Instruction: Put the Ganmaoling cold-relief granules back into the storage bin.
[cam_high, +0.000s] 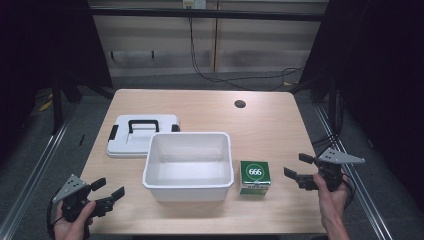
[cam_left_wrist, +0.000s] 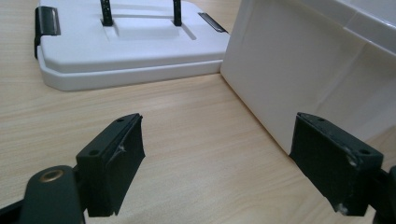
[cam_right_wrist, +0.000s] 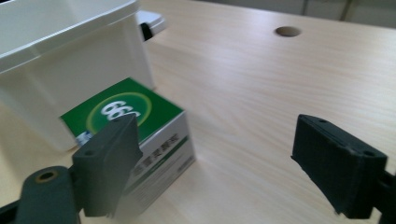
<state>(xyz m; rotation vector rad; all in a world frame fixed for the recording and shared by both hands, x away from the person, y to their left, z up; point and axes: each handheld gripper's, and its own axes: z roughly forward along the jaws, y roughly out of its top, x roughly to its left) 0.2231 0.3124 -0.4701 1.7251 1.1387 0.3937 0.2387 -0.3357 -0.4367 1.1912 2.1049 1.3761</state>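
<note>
we are seeing our two black grippers, left gripper (cam_high: 109, 191) and right gripper (cam_high: 297, 167), each wearing a grey three-cornered plate and trailing a black cable.

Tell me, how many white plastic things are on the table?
2. The open white bin sits mid-table, left of the green box. The flat white lid lies behind the bin's left corner. Nothing seems hidden.

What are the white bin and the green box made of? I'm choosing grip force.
The white bin looks like moulded plastic: smooth, faintly glossy walls with a rolled rim. The green box looks like printed cardboard: sharp folded edges, flat faces and glossy print. Both are judged by look alone.
</note>
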